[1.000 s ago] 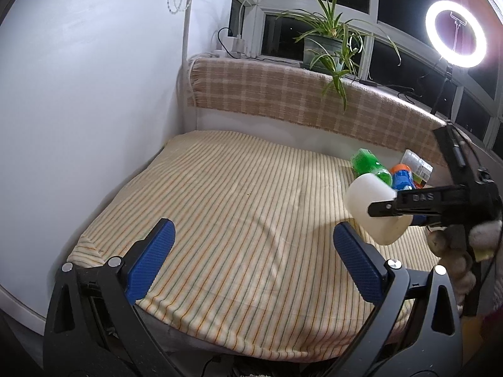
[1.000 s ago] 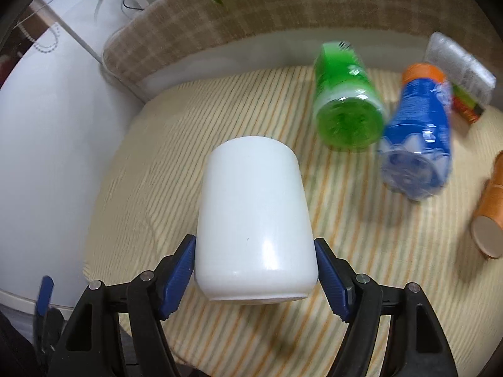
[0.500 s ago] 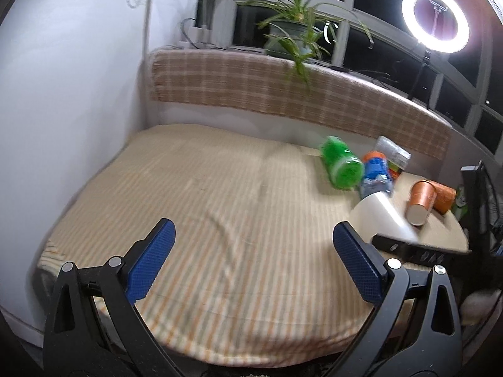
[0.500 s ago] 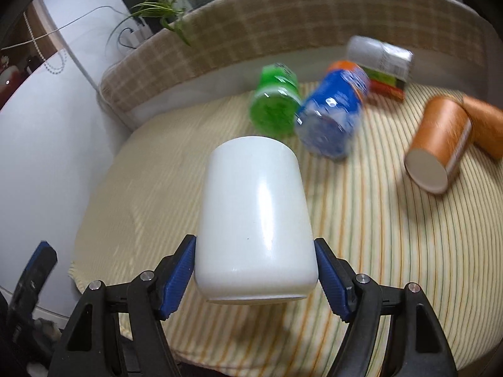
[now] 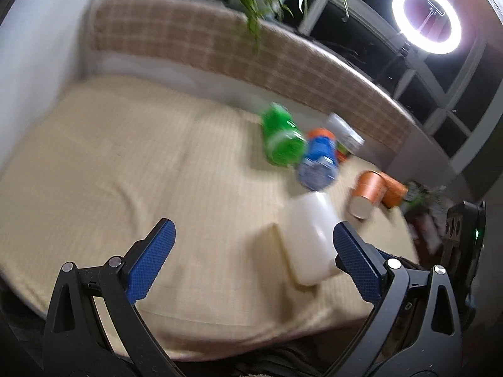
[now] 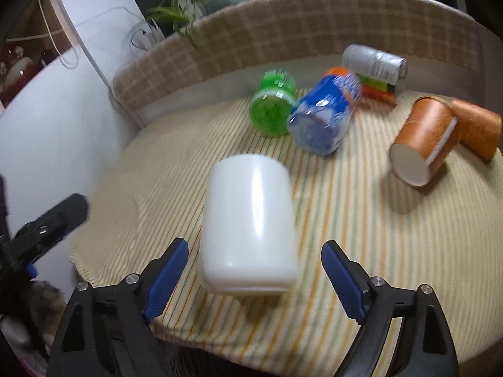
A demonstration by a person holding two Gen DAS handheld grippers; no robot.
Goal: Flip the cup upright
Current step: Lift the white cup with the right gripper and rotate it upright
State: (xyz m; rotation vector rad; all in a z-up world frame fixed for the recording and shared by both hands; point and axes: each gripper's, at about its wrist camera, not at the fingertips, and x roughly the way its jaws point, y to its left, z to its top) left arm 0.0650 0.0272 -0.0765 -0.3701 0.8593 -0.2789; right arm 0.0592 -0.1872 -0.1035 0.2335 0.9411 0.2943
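Ring light [image 5: 426, 18] — dark windows [image 5: 418, 94]

The right gripper [image 6: 254, 271], clamped on the white cup [image 6: 248, 229] half a second ago, now stands spread, its blue pads [image 6: 166, 275] clear of the cup's sides.

Left wrist view low at the near edge of the striped cloth [image 5: 132, 163], facing the checked backrest [image 5: 220, 47], right wrist view close behind the white cup [image 6: 248, 226] — same direction, both sharing cup [image 5: 311, 235], cloth, far bottles.
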